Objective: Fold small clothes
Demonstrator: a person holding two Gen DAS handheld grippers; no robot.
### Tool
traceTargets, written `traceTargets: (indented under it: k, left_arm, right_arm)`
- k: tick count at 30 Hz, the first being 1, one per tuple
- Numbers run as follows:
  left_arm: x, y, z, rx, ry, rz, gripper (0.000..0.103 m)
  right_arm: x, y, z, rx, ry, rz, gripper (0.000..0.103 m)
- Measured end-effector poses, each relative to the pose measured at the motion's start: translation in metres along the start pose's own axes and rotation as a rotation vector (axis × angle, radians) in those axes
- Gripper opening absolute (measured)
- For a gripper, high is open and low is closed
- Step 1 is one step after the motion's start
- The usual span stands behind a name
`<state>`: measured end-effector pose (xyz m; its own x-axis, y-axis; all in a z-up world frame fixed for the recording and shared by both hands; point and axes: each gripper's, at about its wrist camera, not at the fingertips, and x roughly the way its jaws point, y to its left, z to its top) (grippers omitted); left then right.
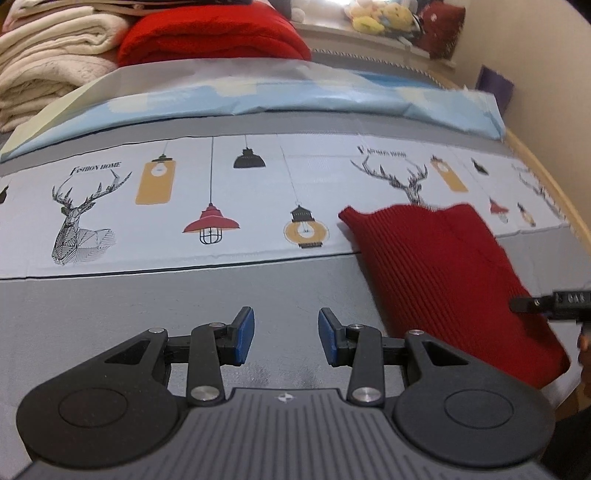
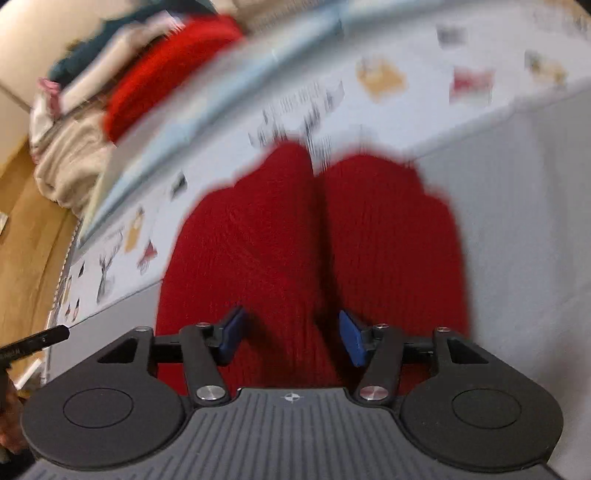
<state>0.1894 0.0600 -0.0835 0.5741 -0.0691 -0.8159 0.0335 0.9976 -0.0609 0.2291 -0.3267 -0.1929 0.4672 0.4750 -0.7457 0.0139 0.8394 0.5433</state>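
A small red ribbed knit garment [image 1: 454, 266] lies flat on the bed's grey and printed sheet [image 1: 147, 302], to the right in the left wrist view. My left gripper [image 1: 286, 334] hovers over bare grey sheet to the left of the garment, open, with nothing between its blue pads. In the blurred right wrist view the red garment [image 2: 295, 229] fills the middle, two lobes pointing away. My right gripper [image 2: 291, 332] stands open just above its near end, pads apart and not pressing on the cloth. A black part of the right gripper [image 1: 550, 301] pokes in at the right edge.
Folded cream blankets [image 1: 48, 55] and a folded red blanket [image 1: 214, 33] are stacked at the bed's far end, behind a light-blue folded cover [image 1: 295, 99]. Plush toys [image 1: 380, 16] sit on a ledge. The wooden bed edge [image 1: 554, 192] runs along the right.
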Motion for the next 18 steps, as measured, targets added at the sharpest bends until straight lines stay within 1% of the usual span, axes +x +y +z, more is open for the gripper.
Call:
traceTargets:
  k: [1,3,4,6,7,11,13,15,16,18]
  left_arm:
    - [0.003,-0.001,0.0,0.008,0.007,-0.001,0.043]
    - [0.007,-0.004,0.001,0.013,0.015,-0.012,0.044]
    - [0.009,-0.007,0.001,0.011,0.017,-0.025,0.045]
    - [0.013,-0.015,0.002,0.008,0.015,-0.059,0.047]
    - [0.015,-0.021,0.002,0.009,0.015,-0.08,0.047]
    - [0.024,-0.05,0.001,0.005,0.014,-0.189,0.047]
    - [0.029,-0.069,-0.001,0.008,0.012,-0.252,0.047]
    - [0.033,-0.088,-0.004,0.028,0.0,-0.303,0.047]
    - [0.035,-0.099,-0.006,0.042,-0.006,-0.326,0.047]
    - [0.039,-0.116,-0.011,0.065,-0.011,-0.364,0.057]
  right_arm:
    - [0.003,0.005,0.002,-0.018,-0.007,0.007,0.04]
    - [0.003,0.014,0.004,-0.101,-0.043,0.007,0.031]
    - [0.001,0.016,0.004,-0.131,-0.049,0.018,0.029]
    - [-0.009,0.015,-0.001,-0.163,-0.062,0.029,0.027]
    - [-0.016,0.013,-0.001,-0.175,-0.083,0.036,0.026]
    - [-0.053,-0.003,-0.005,-0.156,-0.197,0.061,0.025]
    - [-0.069,-0.016,-0.008,-0.129,-0.232,0.06,0.025]
    - [-0.075,-0.03,-0.009,-0.106,-0.238,0.037,0.025]
    - [-0.077,-0.036,-0.011,-0.101,-0.232,0.006,0.024]
    - [-0.07,-0.049,-0.013,-0.098,-0.183,-0.068,0.024]
